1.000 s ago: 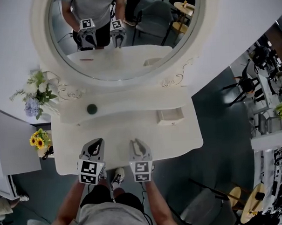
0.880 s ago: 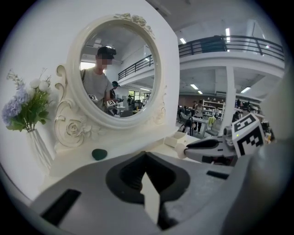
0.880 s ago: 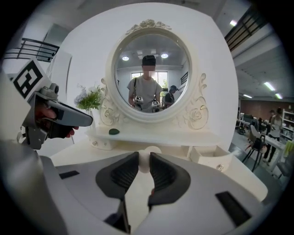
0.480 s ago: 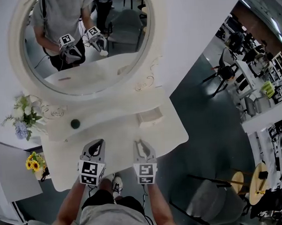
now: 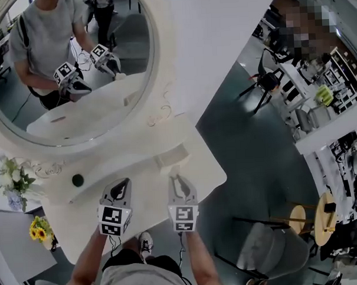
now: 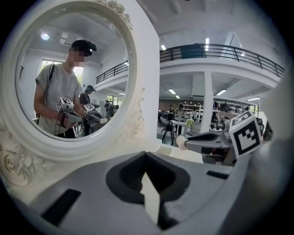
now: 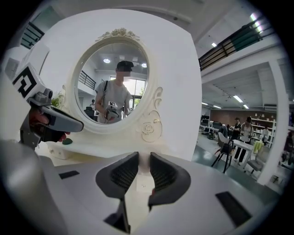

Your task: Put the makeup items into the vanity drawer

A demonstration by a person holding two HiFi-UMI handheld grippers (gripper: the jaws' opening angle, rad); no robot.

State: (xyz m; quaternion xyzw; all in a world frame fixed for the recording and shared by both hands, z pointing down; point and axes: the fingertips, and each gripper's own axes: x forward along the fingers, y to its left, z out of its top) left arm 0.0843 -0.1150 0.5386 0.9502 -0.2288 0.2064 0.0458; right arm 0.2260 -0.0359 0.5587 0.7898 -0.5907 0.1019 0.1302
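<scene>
Cream tabletop edge (image 5: 208, 183) passes under right gripper (image 5: 179, 181) pinching white item (image 6: 181, 143).

The oval mirror (image 5: 63, 67) is standing behind the vanity tabletop (image 5: 151, 190). On its rear shelf (image 5: 117, 165) a round item (image 5: 78, 180) is lying at left and a small box (image 5: 170, 159) at right. A small item (image 6: 181, 143) is sitting between the jaws of the right gripper (image 5: 178, 181).

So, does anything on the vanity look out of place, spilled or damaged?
Nothing stands out. The small dark round item sits flat on the vanity, the flowers stand upright beside it, and no spill or damage shows on the top.
</scene>
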